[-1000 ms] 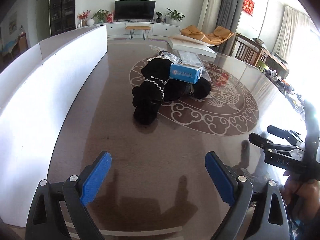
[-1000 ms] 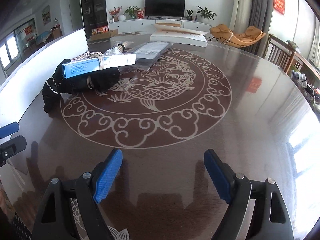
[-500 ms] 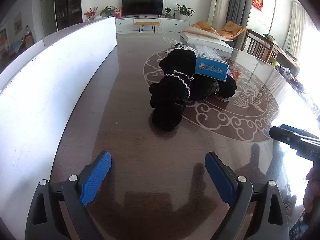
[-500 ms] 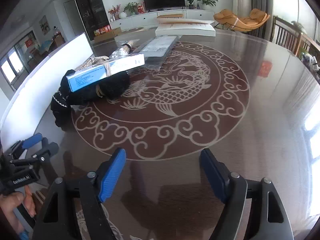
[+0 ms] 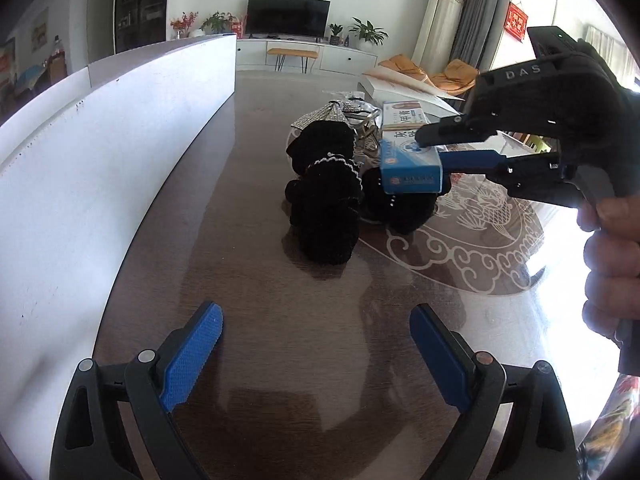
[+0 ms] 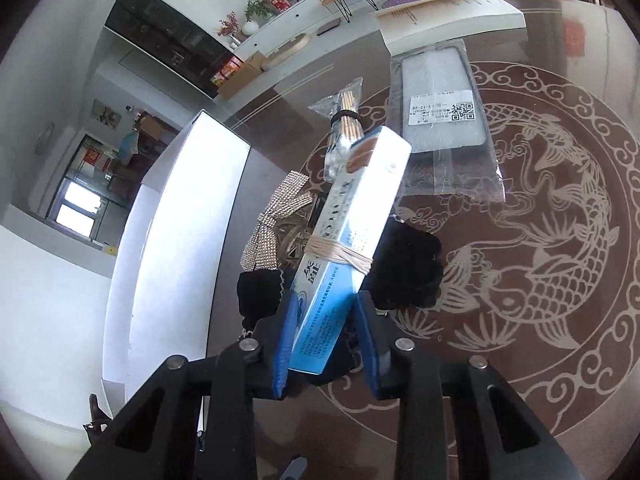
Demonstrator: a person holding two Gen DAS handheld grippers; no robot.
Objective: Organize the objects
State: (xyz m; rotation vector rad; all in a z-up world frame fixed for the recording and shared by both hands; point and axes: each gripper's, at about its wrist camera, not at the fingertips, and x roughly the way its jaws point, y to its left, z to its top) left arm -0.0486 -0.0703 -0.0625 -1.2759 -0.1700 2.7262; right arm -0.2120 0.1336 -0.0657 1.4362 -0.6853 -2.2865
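Observation:
A blue and white box (image 6: 352, 248) bound with a rubber band lies on a pile of black cloth (image 5: 328, 204). My right gripper (image 6: 326, 344) is shut on the near end of the box; in the left wrist view (image 5: 430, 148) it reaches in from the right onto the box (image 5: 408, 164). My left gripper (image 5: 316, 344) is open and empty, low over the bare table in front of the black cloth (image 6: 408, 272).
A white board (image 5: 100, 152) stands along the table's left side. A sparkly silver piece (image 6: 276, 220), a bag of cotton swabs (image 6: 344, 120), a bagged phone case (image 6: 440, 104) and a white booklet (image 6: 448, 16) lie beyond the pile.
My right gripper has swung left across the table and closed on the blue box. My left gripper has moved closer to the black cloth and stays open.

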